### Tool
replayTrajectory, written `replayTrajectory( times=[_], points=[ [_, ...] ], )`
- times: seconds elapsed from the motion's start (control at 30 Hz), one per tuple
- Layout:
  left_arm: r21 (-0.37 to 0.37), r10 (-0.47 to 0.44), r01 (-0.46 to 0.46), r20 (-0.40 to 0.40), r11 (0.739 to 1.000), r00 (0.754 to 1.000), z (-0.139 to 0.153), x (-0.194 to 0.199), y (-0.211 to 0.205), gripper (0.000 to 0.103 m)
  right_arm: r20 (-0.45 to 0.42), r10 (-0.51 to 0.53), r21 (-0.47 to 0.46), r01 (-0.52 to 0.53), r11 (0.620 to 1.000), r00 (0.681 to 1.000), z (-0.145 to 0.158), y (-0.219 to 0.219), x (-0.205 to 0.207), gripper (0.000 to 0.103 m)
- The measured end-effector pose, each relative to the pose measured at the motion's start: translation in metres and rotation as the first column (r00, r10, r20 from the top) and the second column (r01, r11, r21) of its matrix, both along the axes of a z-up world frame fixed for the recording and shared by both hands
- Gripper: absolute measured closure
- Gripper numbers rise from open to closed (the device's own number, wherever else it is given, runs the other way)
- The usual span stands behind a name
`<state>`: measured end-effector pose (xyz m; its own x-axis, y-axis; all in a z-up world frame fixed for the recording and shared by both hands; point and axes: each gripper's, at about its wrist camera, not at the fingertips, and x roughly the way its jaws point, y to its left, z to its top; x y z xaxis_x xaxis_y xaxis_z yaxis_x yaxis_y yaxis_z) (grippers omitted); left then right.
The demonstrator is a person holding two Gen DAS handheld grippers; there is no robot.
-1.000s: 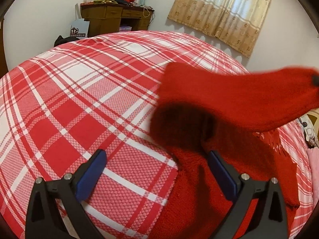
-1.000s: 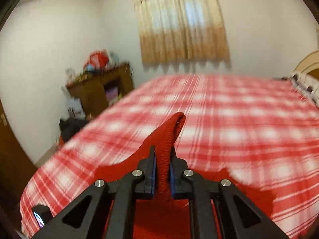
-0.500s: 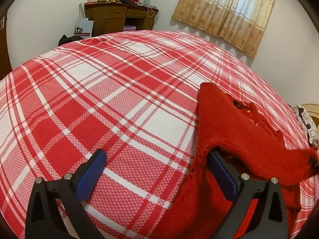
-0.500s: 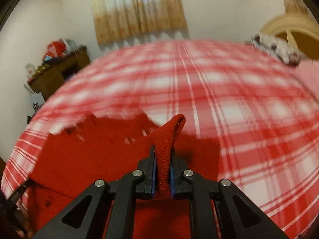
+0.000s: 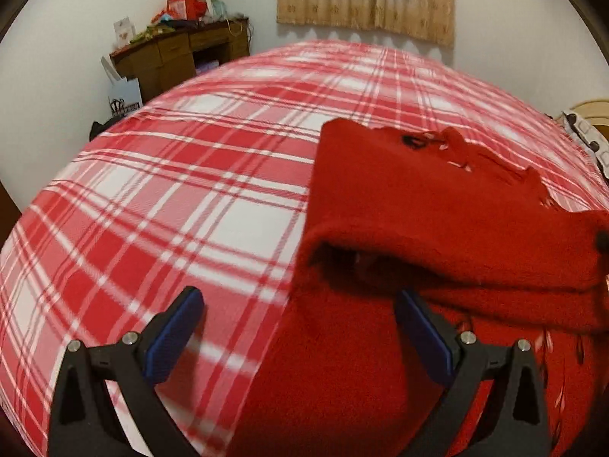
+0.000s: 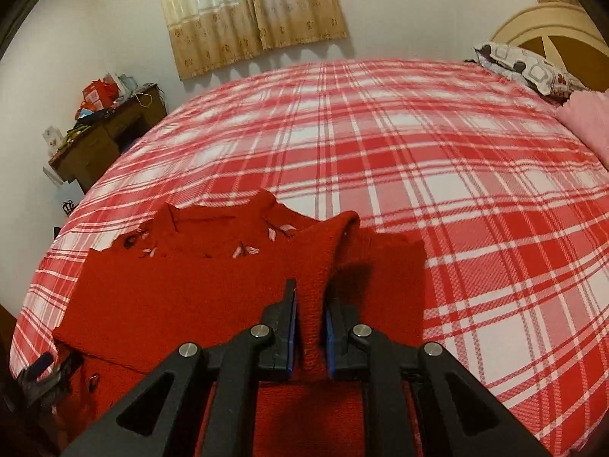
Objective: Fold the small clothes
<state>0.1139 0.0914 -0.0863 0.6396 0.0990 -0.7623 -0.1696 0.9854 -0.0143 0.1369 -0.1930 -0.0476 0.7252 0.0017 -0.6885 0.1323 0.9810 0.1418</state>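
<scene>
A red knitted sweater (image 5: 437,198) with small pink embroidered flowers lies on the red-and-white plaid bed (image 5: 190,190), its near part folded over itself. My right gripper (image 6: 310,293) is shut on a raised ridge of the red sweater (image 6: 190,297), low over the garment. My left gripper (image 5: 297,297) stands wide open at the sweater's left edge. Its right finger hangs over the knit just below the fold and its left finger over the bare bedspread. Nothing is pinched between its pads.
The plaid bed (image 6: 456,190) stretches far and right. A cluttered wooden desk (image 5: 182,53) stands by the far left wall under a beige curtain (image 5: 365,0). A patterned pillow (image 6: 533,72), a pink cloth (image 6: 586,125) and the headboard sit at the right.
The right gripper came down with the lifted sweater part, which now lies folded over the rest of the garment. The left gripper shifted and rolled a little, staying open.
</scene>
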Motion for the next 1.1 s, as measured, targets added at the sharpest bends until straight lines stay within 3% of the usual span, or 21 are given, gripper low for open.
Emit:
replayTrajectory(
  times=[0.07,0.13,0.2,0.23,0.3,0.33,0.43,0.5,0.63,0.73,0.87,0.9,1.0,1.1],
  points=[
    [-0.047,0.028,-0.027,0.014,0.999,1.000,0.003,0.013,0.007,0.000,-0.003,0.001,-0.024,-0.001,1.000,1.000,-0.001,0.002,-0.001,0.091],
    [-0.003,0.103,-0.103,0.040,0.995,0.994,0.007,0.023,0.013,0.000,-0.020,-0.029,-0.049,0.028,0.998,0.999,-0.007,-0.003,-0.001,0.091],
    [0.012,0.176,-0.176,0.000,0.984,0.984,0.002,0.031,0.024,0.000,-0.054,-0.092,-0.027,0.091,0.995,0.994,-0.016,-0.019,-0.001,0.089],
    [-0.060,0.196,-0.198,-0.035,0.978,0.980,-0.004,0.033,0.036,0.000,-0.068,-0.120,0.014,0.122,0.992,0.990,-0.022,-0.031,-0.004,0.089],
    [-0.103,0.199,-0.201,-0.026,0.974,0.980,-0.005,0.027,0.044,0.000,-0.074,-0.153,0.091,0.159,0.983,0.985,-0.029,-0.051,-0.012,0.088],
    [-0.073,0.193,-0.194,-0.020,0.978,0.981,-0.005,0.023,0.041,0.000,-0.071,-0.169,0.121,0.177,0.977,0.983,-0.031,-0.060,-0.017,0.088],
    [-0.060,0.177,-0.176,0.003,0.982,0.984,-0.006,0.013,0.038,0.000,-0.057,-0.280,0.114,0.285,0.952,0.958,-0.024,-0.080,-0.035,0.087],
    [-0.080,0.181,-0.181,-0.004,0.980,0.983,-0.007,0.015,0.039,0.000,-0.017,-0.301,0.129,0.300,0.945,0.954,-0.013,-0.083,-0.044,0.087],
    [-0.078,0.183,-0.183,-0.003,0.980,0.983,-0.008,0.017,0.041,0.000,0.036,-0.154,0.079,0.150,0.985,0.987,0.006,-0.051,-0.032,0.087],
    [-0.083,0.184,-0.184,-0.001,0.979,0.983,-0.007,0.016,0.040,0.000,0.011,-0.003,0.063,0.003,0.998,1.000,0.000,-0.015,-0.009,0.087],
    [-0.090,0.182,-0.181,0.000,0.979,0.983,-0.006,0.015,0.040,0.000,-0.103,-0.007,0.052,0.013,0.999,0.995,-0.038,-0.006,0.016,0.087],
    [-0.094,0.180,-0.180,0.000,0.979,0.984,-0.006,0.015,0.041,0.000,-0.069,-0.011,0.053,0.015,0.998,0.998,-0.037,-0.009,0.014,0.087],
    [-0.113,0.168,-0.166,0.005,0.980,0.986,-0.006,0.013,0.043,0.000,-0.100,-0.018,0.056,0.024,0.998,0.995,-0.026,-0.015,0.008,0.087],
    [-0.128,0.113,-0.109,0.021,0.986,0.993,-0.002,0.003,0.044,0.000,-0.005,-0.020,0.013,0.020,1.000,1.000,0.005,-0.023,-0.028,0.087]
  ],
)
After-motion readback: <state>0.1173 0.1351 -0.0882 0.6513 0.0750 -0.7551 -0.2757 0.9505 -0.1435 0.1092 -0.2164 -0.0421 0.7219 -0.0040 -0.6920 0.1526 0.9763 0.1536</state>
